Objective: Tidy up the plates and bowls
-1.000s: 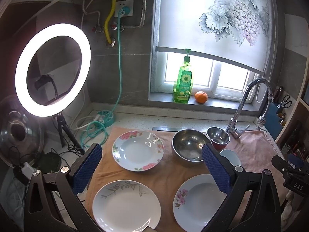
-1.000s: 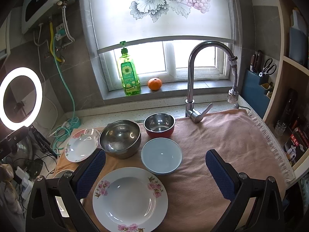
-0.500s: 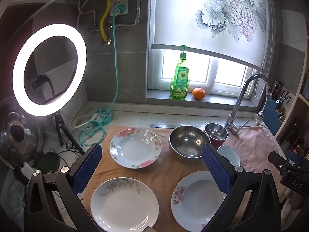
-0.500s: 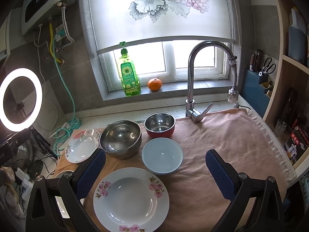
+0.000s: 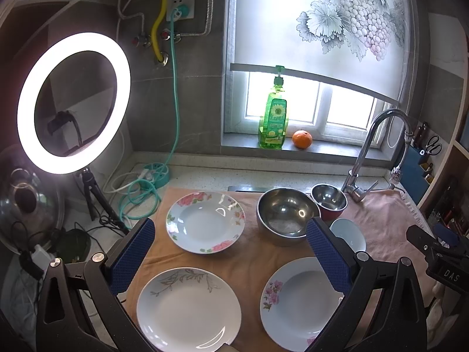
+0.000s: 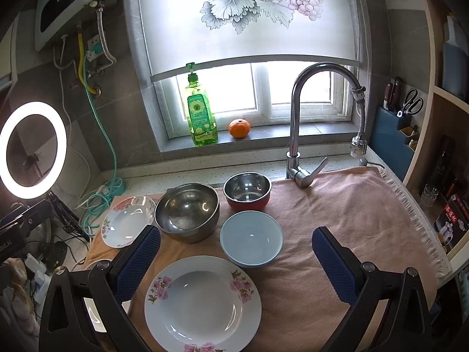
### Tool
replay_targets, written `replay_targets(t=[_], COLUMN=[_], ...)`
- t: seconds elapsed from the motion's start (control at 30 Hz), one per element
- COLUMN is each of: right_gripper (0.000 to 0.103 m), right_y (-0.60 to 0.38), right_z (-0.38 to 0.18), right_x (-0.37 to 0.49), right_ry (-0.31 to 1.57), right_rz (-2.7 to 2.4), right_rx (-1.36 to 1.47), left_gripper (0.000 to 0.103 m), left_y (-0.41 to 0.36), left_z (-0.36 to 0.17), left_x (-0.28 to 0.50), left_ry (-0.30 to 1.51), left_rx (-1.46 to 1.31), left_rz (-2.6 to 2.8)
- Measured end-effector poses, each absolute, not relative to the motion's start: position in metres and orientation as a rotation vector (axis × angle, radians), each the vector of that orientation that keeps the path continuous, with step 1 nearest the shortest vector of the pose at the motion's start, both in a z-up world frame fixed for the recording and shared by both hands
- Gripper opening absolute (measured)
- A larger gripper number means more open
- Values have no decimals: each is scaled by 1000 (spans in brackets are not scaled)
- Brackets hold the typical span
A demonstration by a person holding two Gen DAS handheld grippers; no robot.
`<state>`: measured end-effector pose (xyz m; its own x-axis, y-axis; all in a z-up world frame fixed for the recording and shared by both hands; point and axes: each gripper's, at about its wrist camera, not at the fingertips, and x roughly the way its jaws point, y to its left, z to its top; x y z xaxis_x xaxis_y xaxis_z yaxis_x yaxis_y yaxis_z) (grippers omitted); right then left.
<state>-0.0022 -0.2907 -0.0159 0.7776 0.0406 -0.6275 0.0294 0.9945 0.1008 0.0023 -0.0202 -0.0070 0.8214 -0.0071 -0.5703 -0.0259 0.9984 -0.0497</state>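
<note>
The left gripper [image 5: 231,252] hangs above the cloth [image 5: 252,264] with its blue pads [image 5: 133,252] spread wide and nothing between them. Nearest below it lies a plain plate [image 5: 189,308] with a grey leaf sprig, and to the right of that a flower plate [image 5: 299,302], partly behind the right finger. The two sit close together but apart. Beyond the plain plate rests a rose plate [image 5: 205,221], and just beside it, to the right, the big steel bowl [image 5: 285,214].

The right gripper [image 6: 236,259] is also spread wide, holding nothing, above the same cloth [image 6: 337,211]. In its view the flower plate [image 6: 202,302] lies nearest, between the fingers. Just past it sits a blue bowl [image 6: 251,237], its near rim very close to the plate's far rim; whether they touch cannot be told. Left of the blue bowl stands the big steel bowl [image 6: 187,209], and behind the blue bowl a red bowl [image 6: 247,190] with a steel inside. The two steel-lined bowls stand close side by side. The rose plate [image 6: 126,220] lies at the cloth's left end, its edge tucked behind the big bowl.

Farther back, the tap [image 6: 296,135] rises at the cloth's far edge. On the sill stand a green soap bottle [image 6: 200,111] and an orange [image 6: 239,128], near each other. A ring light [image 5: 73,102] glows at far left.
</note>
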Motion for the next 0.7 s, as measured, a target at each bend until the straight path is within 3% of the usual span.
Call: replay_targets(t=[0.7], right_gripper=[102], right_y=[-290], right_z=[-22], right_x=[5], right_ry=[706], right_rz=[10], right_rx=[124], left_gripper=[102], left_y=[-21], left_z=[-9], left_x=[5], left_ry=[612], left_rx=[-55], left_rz=[8])
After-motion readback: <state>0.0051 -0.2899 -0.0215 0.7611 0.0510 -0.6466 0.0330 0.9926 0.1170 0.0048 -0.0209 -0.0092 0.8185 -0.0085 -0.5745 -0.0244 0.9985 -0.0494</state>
